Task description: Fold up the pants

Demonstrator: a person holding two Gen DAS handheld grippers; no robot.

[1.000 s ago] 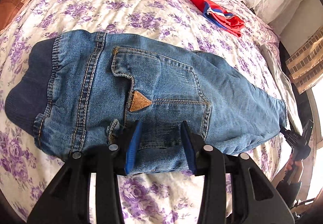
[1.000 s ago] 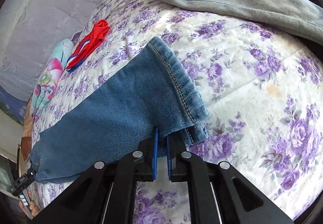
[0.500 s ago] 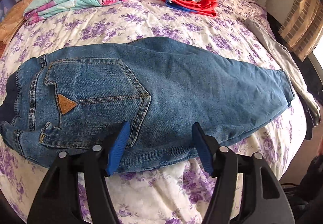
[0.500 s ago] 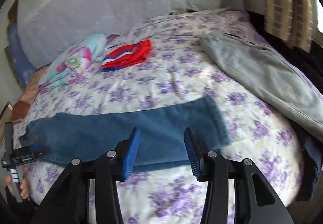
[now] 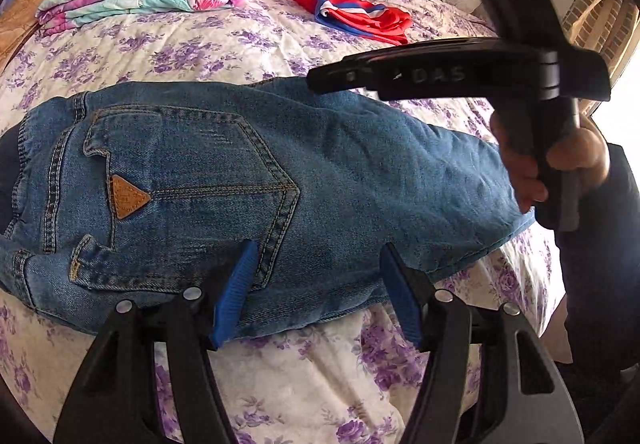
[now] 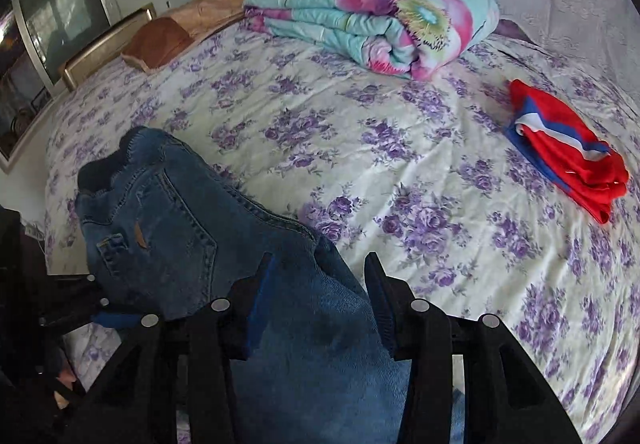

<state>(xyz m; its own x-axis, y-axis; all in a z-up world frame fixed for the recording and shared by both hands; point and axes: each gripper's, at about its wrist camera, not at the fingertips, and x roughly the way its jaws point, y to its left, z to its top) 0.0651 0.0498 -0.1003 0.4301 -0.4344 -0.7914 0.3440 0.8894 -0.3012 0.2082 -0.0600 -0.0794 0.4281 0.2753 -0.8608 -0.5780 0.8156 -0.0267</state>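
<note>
Your jaws now gape on both grippers, left gripper (image 5: 316,292) and right gripper (image 6: 316,304), holding nothing; you've released the hem, and the jeans (image 5: 280,180) lie lengthwise beyond them, awaiting the cross-fold.

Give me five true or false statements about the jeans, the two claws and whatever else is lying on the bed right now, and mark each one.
1. The left claw is open, its blue pads apart over the near edge of the jeans. True.
2. The right claw is shut on the jeans. False: its pads stand apart above the denim, gripping nothing.
3. The jeans show a back pocket with a brown triangular patch. True.
4. The red, white and blue garment lies on top of the jeans. False: it lies apart from them on the floral bedspread.
5. The folded floral quilt is spread open across the bed. False: it sits folded at the far side.
</note>
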